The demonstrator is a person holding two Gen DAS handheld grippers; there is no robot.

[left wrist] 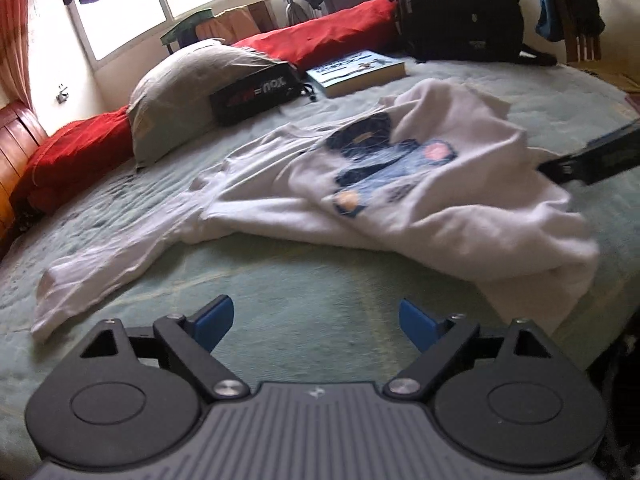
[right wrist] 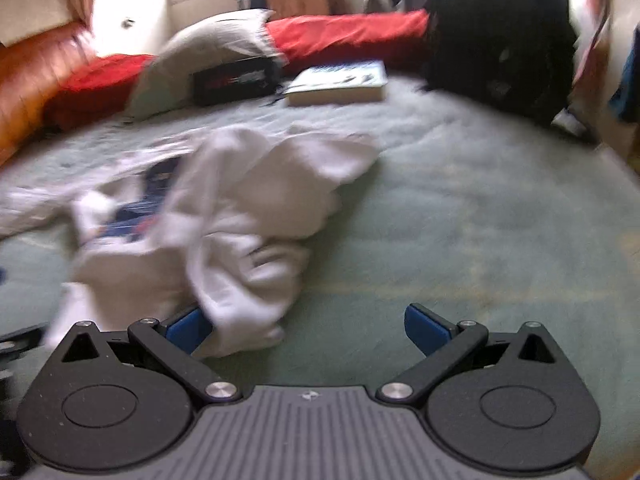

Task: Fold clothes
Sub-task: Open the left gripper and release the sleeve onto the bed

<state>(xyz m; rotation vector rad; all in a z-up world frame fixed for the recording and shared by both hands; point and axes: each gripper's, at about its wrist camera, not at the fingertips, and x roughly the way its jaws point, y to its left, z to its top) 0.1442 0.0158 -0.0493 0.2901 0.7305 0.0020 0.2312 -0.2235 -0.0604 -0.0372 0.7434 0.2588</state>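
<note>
Left wrist view: left hand-held gripper (left wrist: 316, 326) gapes empty, white sweatshirt (left wrist: 400, 184) crumpled ahead on the bed (left wrist: 304, 280). Right hand-held gripper (right wrist: 308, 330) wide, hem seemingly brushing its left pad. Spread flat first.

Both wrist fisheyes look forward and downward along their own blue-padded tools, low and close over the pale green quilted bed (left wrist: 304, 280), sharing the rumpled white printed sweatshirt (left wrist: 400, 184), thick paperback book (right wrist: 340, 82) and red bolsters (left wrist: 320, 36).
</note>
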